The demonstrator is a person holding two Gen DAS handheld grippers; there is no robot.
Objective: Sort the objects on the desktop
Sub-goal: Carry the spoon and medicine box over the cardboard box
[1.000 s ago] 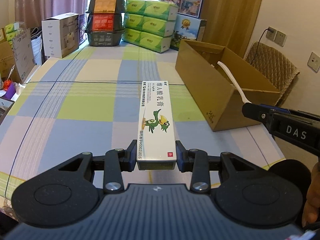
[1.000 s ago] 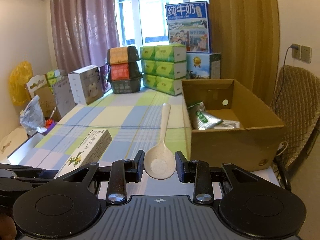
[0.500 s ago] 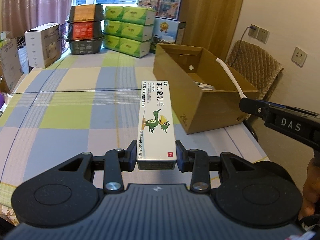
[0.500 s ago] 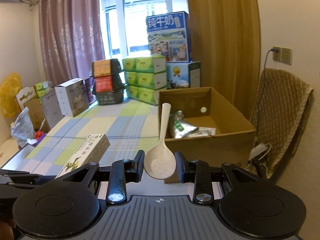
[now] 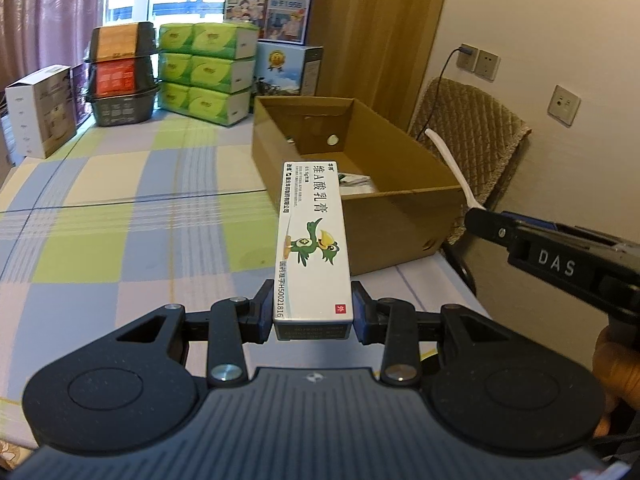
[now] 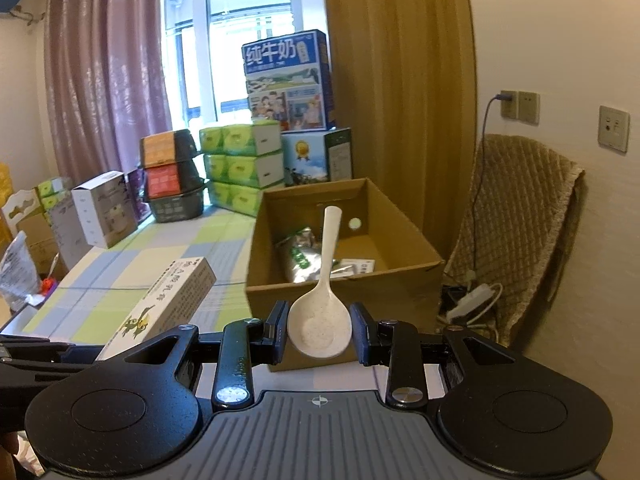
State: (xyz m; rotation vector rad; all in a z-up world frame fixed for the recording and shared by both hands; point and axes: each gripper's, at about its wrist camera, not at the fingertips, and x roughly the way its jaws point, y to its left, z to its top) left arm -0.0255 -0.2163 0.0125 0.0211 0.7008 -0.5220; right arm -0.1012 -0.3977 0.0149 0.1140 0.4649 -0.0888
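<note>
Above the checked tablecloth (image 5: 120, 216), the left gripper (image 5: 312, 312) clamps an ointment carton (image 5: 312, 240), beside the right gripper (image 6: 320, 336) clenching a white spoon (image 6: 322, 312), both near the open cardboard box (image 6: 400, 280).

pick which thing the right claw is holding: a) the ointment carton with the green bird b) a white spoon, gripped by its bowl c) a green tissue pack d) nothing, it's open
b: in the right wrist view the right claw is closed on the bowl of the white spoon, whose handle points forward toward the cardboard box; the ointment carton is in the left claw.
</note>
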